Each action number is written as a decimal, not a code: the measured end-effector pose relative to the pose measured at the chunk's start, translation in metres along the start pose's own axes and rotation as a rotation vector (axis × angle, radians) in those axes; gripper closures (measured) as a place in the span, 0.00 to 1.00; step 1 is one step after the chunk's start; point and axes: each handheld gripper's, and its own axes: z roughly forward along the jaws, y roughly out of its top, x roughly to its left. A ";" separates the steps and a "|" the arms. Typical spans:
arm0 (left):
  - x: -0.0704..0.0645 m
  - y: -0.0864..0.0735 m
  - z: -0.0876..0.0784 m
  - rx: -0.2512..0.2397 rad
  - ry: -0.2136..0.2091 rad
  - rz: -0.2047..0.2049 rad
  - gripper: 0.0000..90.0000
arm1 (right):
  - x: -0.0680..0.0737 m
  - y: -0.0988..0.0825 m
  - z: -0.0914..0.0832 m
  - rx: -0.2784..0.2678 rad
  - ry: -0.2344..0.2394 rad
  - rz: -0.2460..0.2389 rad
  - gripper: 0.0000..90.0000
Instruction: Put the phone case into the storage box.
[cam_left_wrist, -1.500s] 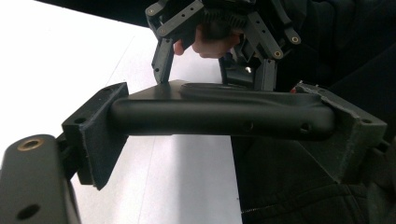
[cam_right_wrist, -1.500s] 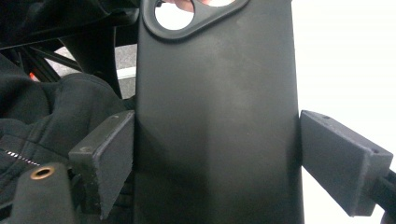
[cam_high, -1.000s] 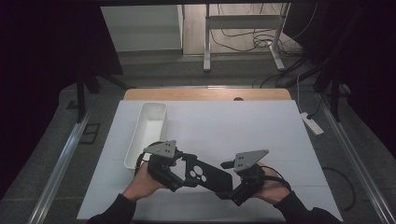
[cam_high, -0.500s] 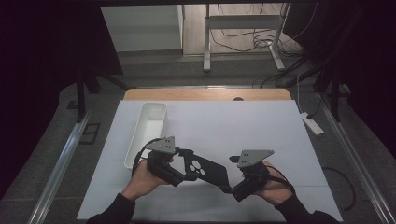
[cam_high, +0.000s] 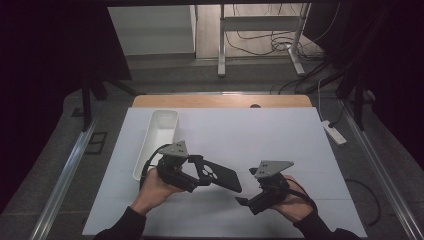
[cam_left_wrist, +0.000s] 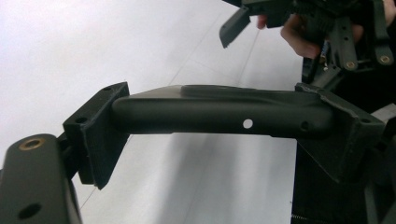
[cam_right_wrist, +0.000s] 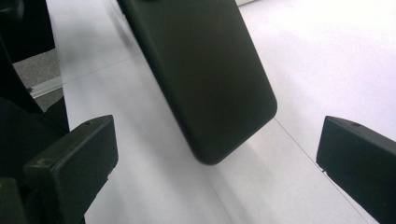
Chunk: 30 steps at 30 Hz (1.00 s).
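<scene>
**Left claw clamps the phone case across its width; right claw waits with jaws apart**

The left gripper (cam_high: 196, 172) is clenched on the black phone case (cam_high: 218, 176): in the left gripper view its two pads press the case's long edges, the case (cam_left_wrist: 219, 112) spanning the whole gap. The right gripper (cam_right_wrist: 215, 158) stands released, its jaws wide with nothing between them, and the case's rounded free corner (cam_right_wrist: 210, 79) lies just ahead, toward 12 o'clock in the right gripper view.

In the high view the case juts toward 4 o'clock from the left gripper, over the white table (cam_high: 260, 135), with the right gripper (cam_high: 245, 201) near its tip. A white tray (cam_high: 159, 135) lies at 11 o'clock.

The case is probably light, thin and slightly flexible, smooth enough to slip. The side rails are the best hold; the free end looks easiest for the second claw, though the dim view hides its inner face.
</scene>
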 end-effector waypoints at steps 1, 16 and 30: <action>0.000 0.001 0.000 0.001 0.007 -0.010 0.17 | 0.000 0.000 0.001 0.000 0.001 -0.001 0.00; -0.004 0.009 0.006 0.012 0.033 -0.065 0.17 | 0.008 0.004 0.010 0.045 -0.070 -0.019 0.00; -0.012 0.018 0.012 0.022 0.032 -0.079 0.17 | 0.013 0.009 0.023 0.081 -0.144 -0.024 0.00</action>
